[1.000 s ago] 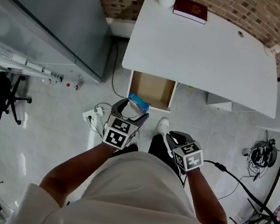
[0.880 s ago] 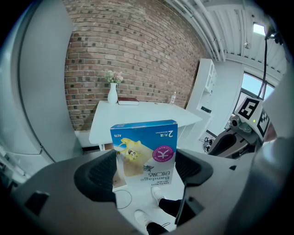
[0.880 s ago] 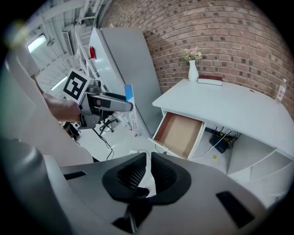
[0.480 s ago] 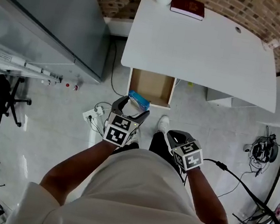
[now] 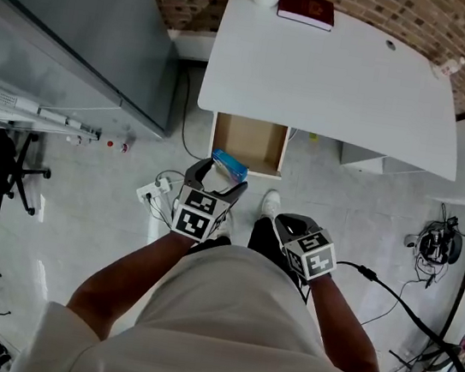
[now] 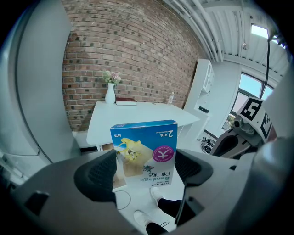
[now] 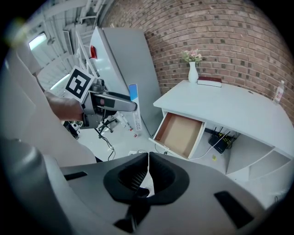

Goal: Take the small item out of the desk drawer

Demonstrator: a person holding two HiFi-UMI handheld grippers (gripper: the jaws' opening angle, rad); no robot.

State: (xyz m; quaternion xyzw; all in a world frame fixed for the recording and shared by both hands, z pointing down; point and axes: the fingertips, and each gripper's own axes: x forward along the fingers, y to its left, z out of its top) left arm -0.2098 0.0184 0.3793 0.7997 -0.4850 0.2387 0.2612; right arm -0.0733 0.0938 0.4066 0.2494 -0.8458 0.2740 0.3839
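Left hand-held gripper is clamped on a blue bandage box at frame centre; the right hand-held gripper is pressed together below the open drawer.

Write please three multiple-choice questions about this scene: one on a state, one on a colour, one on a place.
1. The drawer is: A shut; B open and empty; C open, full of papers.
2. The book on the desk is: A green; B dark red; C yellow.
3. The bandage box is: A in the drawer; B on the desk; C in the left gripper.
Key: 1 B, its bare bottom shows; 2 B, seen in the head view; 3 C, it is clamped there.
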